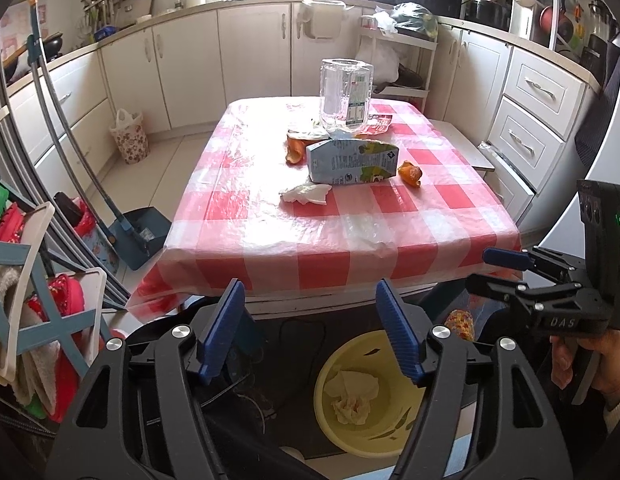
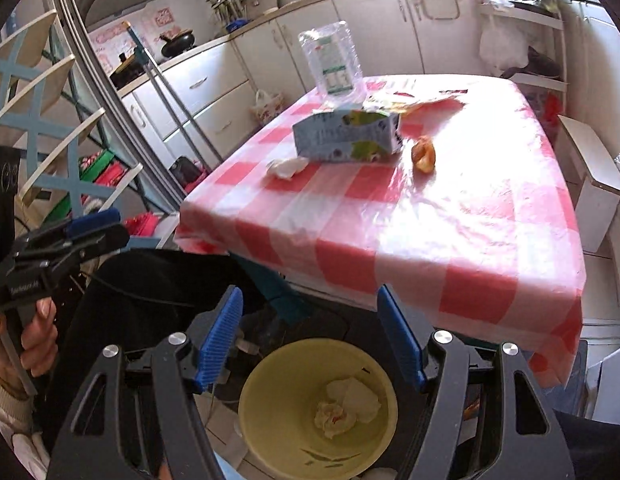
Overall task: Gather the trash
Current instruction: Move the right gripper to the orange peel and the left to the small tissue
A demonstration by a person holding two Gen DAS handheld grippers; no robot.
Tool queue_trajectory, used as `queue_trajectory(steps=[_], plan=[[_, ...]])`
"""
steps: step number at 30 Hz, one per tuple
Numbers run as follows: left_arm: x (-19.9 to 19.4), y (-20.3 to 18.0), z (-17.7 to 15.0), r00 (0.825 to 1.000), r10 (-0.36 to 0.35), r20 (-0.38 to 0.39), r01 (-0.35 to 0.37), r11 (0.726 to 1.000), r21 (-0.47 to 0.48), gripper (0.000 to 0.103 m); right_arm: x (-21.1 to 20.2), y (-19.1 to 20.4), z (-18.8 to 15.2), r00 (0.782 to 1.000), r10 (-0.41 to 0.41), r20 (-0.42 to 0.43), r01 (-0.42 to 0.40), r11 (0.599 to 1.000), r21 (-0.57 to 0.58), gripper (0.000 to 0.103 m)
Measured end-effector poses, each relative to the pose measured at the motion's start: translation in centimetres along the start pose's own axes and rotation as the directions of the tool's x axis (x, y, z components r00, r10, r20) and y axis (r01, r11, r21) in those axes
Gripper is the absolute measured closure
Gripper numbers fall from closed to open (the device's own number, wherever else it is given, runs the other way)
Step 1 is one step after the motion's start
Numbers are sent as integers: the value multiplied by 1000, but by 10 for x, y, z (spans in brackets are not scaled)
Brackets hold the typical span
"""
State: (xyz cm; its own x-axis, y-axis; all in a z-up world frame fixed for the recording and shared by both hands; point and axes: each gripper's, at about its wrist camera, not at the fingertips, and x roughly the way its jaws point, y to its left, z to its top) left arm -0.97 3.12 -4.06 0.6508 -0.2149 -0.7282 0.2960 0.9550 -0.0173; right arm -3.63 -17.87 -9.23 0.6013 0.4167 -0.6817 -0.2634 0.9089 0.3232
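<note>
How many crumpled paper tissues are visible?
3: one tissue on the table before the carton; two in the yellow bin, white and yellowish. More may be hidden.

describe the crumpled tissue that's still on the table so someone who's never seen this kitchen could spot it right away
Start at the table with the red-and-white checked cloth. Near its middle a pale blue drink carton lies on its side; the crumpled tissue sits just in front of the carton's left end, toward the near edge. It is the only white, soft wad there; the scraps beside the carton are orange peel.
</note>
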Motion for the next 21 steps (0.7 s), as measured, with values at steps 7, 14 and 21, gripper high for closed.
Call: queue_trajectory(steps=[7, 14, 21], plan=[[2, 1, 8, 1000, 1, 30, -1, 1000, 9, 34, -5, -7, 22, 997, -52, 63, 52, 999, 5, 36], [9, 1, 32, 995, 5, 95, -7, 1000, 25, 28, 8, -19, 62, 991, -115, 65, 116, 993, -11, 36], [41, 0, 51, 996, 21, 88, -25, 999, 37, 27, 30, -42, 81, 984, -172, 36, 172, 985, 1, 43]])
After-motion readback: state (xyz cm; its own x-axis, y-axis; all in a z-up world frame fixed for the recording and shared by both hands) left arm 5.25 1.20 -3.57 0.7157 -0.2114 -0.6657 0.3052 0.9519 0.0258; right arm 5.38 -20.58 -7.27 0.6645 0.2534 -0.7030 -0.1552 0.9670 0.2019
